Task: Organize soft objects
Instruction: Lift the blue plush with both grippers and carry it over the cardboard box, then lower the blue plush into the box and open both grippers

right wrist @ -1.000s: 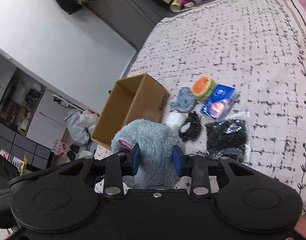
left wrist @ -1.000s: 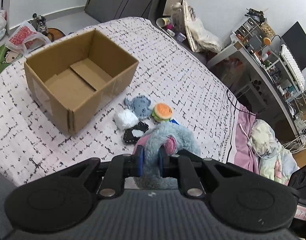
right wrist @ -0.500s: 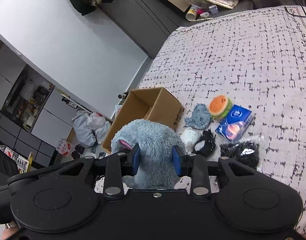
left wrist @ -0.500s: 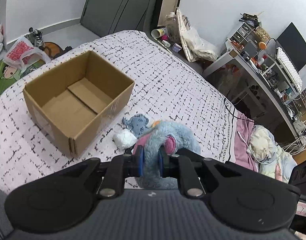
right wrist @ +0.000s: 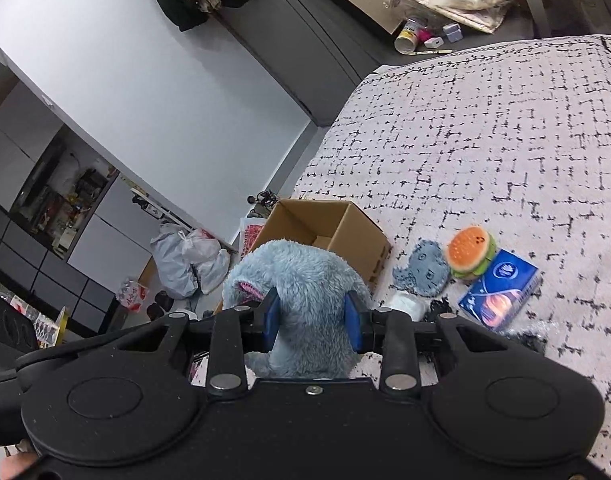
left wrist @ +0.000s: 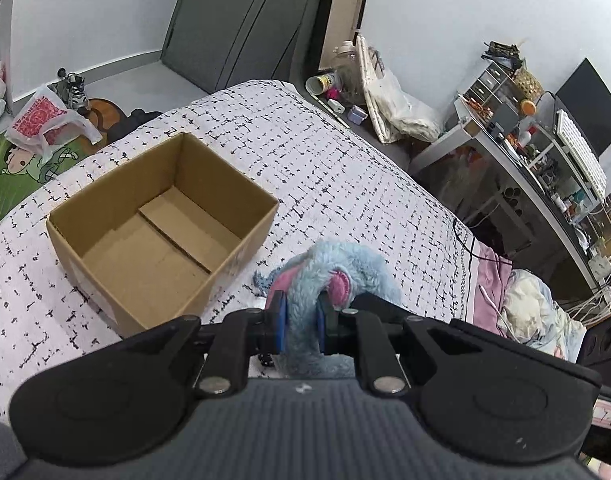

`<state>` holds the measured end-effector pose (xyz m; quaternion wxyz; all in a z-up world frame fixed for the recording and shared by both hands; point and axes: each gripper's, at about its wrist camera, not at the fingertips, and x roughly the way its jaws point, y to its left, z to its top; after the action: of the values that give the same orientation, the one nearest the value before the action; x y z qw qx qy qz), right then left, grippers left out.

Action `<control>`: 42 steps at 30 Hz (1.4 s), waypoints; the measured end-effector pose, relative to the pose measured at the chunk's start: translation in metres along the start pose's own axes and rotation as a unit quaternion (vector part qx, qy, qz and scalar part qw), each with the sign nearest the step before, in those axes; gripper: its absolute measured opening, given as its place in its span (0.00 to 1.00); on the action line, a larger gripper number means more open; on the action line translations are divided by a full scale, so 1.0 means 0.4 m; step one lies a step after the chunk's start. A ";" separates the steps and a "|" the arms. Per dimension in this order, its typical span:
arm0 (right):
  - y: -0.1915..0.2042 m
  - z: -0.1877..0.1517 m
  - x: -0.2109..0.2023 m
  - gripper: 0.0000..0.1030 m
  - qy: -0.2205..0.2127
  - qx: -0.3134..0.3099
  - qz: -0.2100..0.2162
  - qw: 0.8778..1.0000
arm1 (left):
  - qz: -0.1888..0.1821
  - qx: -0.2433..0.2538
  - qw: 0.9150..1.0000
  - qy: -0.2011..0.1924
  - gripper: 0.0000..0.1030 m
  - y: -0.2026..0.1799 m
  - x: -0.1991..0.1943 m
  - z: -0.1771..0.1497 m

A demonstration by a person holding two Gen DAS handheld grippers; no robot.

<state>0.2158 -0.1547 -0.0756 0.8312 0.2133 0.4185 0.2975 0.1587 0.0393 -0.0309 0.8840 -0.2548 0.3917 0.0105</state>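
Observation:
Both grippers hold one blue plush toy with pink ears. My left gripper [left wrist: 301, 326] is shut on a limb of the plush toy [left wrist: 337, 268]. My right gripper [right wrist: 311, 320] is shut on the body of the plush toy [right wrist: 301, 280]. The toy is lifted above the bed, beside an open empty cardboard box [left wrist: 161, 232], which also shows in the right wrist view [right wrist: 337, 232]. On the bedspread lie a small blue plush [right wrist: 425, 272], a burger plush [right wrist: 471, 252], a white soft item [right wrist: 405, 304] and a black item [right wrist: 437, 306].
A blue packet [right wrist: 501, 292] and a black crinkly bag [right wrist: 525, 338] lie on the patterned bedspread [right wrist: 505, 140]. A cluttered desk [left wrist: 537, 152] stands right of the bed. Bags [left wrist: 45, 124] lie on the floor beyond the bed's far edge.
Both grippers have risen with the plush toy and moved toward the box. The small items on the bed are now mostly hidden behind the toy in the left view.

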 end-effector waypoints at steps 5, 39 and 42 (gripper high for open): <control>0.007 0.013 0.033 0.32 0.005 -0.004 0.000 1.000 | 0.003 -0.005 1.000 0.000 0.13 0.024 0.021 0.021; -0.043 0.101 0.230 0.45 0.005 0.052 0.030 0.998 | 0.002 -0.031 0.999 0.011 0.08 0.153 0.203 0.181; -0.040 0.106 0.234 0.46 0.004 0.053 0.033 0.998 | 0.004 -0.028 1.000 0.012 0.08 0.155 0.208 0.192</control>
<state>0.2999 -0.1082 -0.1148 0.8071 0.2695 0.4294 0.3026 0.2557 0.1133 -0.0731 0.8720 -0.2779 0.4024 0.0217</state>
